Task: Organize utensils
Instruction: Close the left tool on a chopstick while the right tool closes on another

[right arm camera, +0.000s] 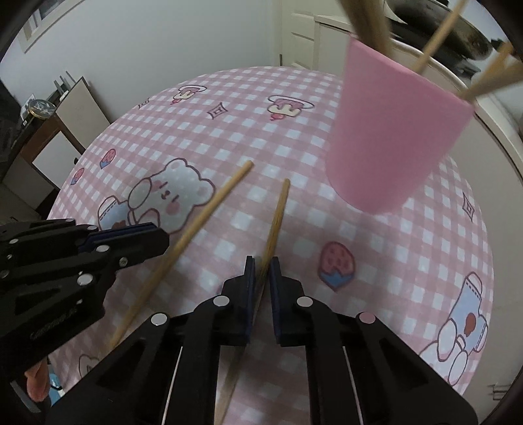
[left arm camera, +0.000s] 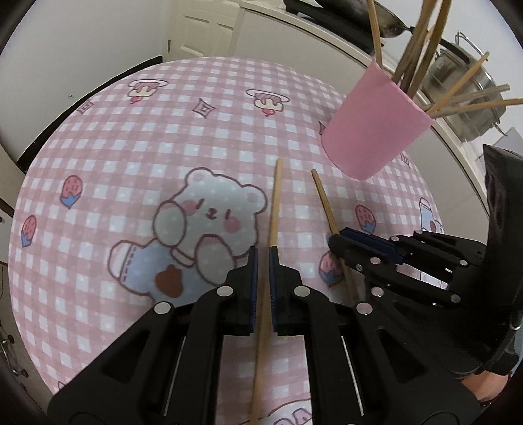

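Observation:
Two wooden chopsticks lie over the pink checked tablecloth (left arm camera: 130,147). My left gripper (left arm camera: 263,253) is shut on one chopstick (left arm camera: 274,209), which runs between its blue pads and points toward the far side. My right gripper (right arm camera: 262,263) is shut on the other chopstick (right arm camera: 278,215), its pads pressed against the stick. Each gripper shows in the other's view: the right gripper (left arm camera: 336,240) at the right, the left gripper (right arm camera: 163,238) at the left. A pink cup (left arm camera: 372,130) with several chopsticks standing in it sits ahead and to the right of both, also seen as the pink cup (right arm camera: 392,140).
Behind the cup a white counter carries a steel pot (left arm camera: 464,85) and a dark pan (left arm camera: 359,19). A white door (right arm camera: 300,36) stands beyond the table's far edge. Low furniture (right arm camera: 65,137) sits off the table's left side.

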A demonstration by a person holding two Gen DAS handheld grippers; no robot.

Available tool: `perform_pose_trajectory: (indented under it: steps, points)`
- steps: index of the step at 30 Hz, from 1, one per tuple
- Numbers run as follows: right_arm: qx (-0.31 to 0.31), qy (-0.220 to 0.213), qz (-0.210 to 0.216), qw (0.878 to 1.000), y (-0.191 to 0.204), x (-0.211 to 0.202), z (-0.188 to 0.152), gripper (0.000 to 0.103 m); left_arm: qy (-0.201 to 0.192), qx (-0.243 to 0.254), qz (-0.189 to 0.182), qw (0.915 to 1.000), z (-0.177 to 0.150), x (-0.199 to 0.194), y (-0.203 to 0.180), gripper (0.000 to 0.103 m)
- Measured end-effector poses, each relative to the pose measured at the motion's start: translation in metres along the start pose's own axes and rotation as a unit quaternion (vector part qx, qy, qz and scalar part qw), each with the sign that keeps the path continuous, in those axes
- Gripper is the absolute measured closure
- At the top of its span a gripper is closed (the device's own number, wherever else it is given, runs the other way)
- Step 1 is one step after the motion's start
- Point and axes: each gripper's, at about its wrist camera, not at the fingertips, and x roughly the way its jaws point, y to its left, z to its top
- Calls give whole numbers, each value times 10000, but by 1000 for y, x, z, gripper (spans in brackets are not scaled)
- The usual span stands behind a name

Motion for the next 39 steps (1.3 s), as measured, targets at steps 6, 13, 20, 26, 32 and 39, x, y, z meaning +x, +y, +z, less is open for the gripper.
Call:
perform_pose_trajectory:
  steps: [6,13,20,26,32,39]
  points:
    - [169,-17,155,9997,-15,-5,-4,97,-269,76,331,9991,6,1,-8,39]
    - [197,-26,266,9994,-20,-6,-3,97,-58,215,527,9984,13,17,-12,39]
    - [230,-29,273,9994,-26,-3,1,97,-56,636,1039,9925,16,31,-29,67]
    - [265,-80,227,9994,-25,1,6,97,-80,768,1001,9920,19,37,-47,96]
    - [364,-377,274,9983,-23,0,1,98,-98,491,725,9961,17,28,-35,97]
    - [341,-669,379,9965,-15,-27,-1,98,-457,417,588,9964,12,-7,-30,97]
